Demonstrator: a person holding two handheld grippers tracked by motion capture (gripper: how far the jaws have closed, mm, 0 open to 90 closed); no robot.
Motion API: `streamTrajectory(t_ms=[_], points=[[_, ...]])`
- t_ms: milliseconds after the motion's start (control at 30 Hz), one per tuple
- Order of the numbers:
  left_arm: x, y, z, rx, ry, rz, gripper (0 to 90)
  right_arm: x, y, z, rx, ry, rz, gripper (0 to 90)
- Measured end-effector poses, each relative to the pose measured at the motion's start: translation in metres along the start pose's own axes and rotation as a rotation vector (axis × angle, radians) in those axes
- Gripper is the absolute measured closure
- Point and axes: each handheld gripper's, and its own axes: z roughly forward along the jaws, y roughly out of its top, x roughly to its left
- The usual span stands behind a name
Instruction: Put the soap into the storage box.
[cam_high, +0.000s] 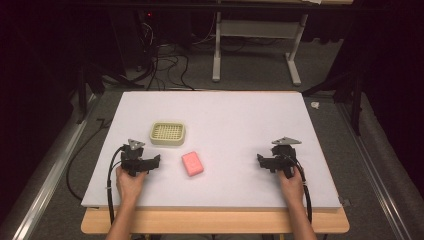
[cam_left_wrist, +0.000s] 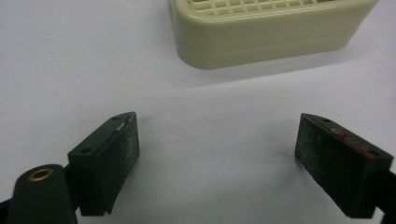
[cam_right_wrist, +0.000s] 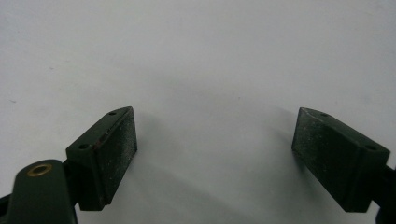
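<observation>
High view shows nothing begun: my left tongs and right tongs rest wide open and empty on the bench, pink soap just right of the left pair, cream dish just beyond them.

Cream plastic soap dish with grid top: far side cut off by the top edge of the left gripper view. Black left gripper and black right gripper: bodies cut off at the bottom edges. Forearms cut off at the high view's bottom edge. Dark surroundings beyond the white tabletop indistinct.
</observation>
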Motion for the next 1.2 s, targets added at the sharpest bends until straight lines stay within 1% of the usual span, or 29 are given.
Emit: streamTrajectory(t_ms=[33,133,200,300,500,600,667,767,800,867,967,1067,1100,1200], points=[[-0.001,0.000,-0.001,0.002,-0.002,0.005,14.5,0.000,0.000,0.000,0.000,0.000,0.000,14.6],[-0.003,0.000,-0.004,0.001,-0.019,0.005,13.6,0.000,0.000,0.000,0.000,0.000,0.000,14.6],[-0.007,0.001,-0.007,-0.013,-0.028,0.019,13.5,0.000,0.000,0.000,0.000,-0.001,-0.001,14.6],[-0.011,0.002,-0.011,-0.024,-0.049,0.022,13.3,0.000,0.000,0.000,0.000,0.000,-0.001,14.6],[-0.016,0.005,-0.022,-0.057,-0.088,0.010,13.4,0.000,0.000,0.000,0.000,0.000,-0.001,14.6],[-0.021,0.005,-0.026,-0.066,-0.101,0.028,13.3,0.000,0.000,0.000,-0.002,-0.001,-0.003,14.6],[-0.025,0.007,-0.029,-0.078,-0.117,0.040,13.1,0.000,0.000,0.000,-0.002,0.000,-0.003,14.6],[-0.030,0.008,-0.034,-0.104,-0.156,0.034,13.3,0.000,0.000,0.000,-0.003,0.000,-0.005,14.6],[-0.032,0.008,-0.036,-0.111,-0.175,0.035,14.8,0.000,0.000,0.000,-0.003,0.000,-0.004,14.6],[-0.036,0.008,-0.038,-0.116,-0.198,0.046,15.4,0.000,0.000,0.000,-0.003,0.000,-0.004,14.6],[-0.044,0.008,-0.039,-0.122,-0.220,0.067,15.4,0.000,0.000,0.000,-0.002,0.000,-0.003,14.6],[-0.052,0.009,-0.039,-0.120,-0.233,0.097,15.1,0.000,0.000,0.000,-0.003,0.000,-0.004,14.6],[-0.055,0.009,-0.039,-0.119,-0.244,0.104,15.1,0.000,0.000,0.000,-0.002,-0.001,-0.003,14.6],[-0.061,0.010,-0.039,-0.115,-0.271,0.112,14.8,0.000,0.000,0.000,0.001,0.000,-0.003,14.6]])
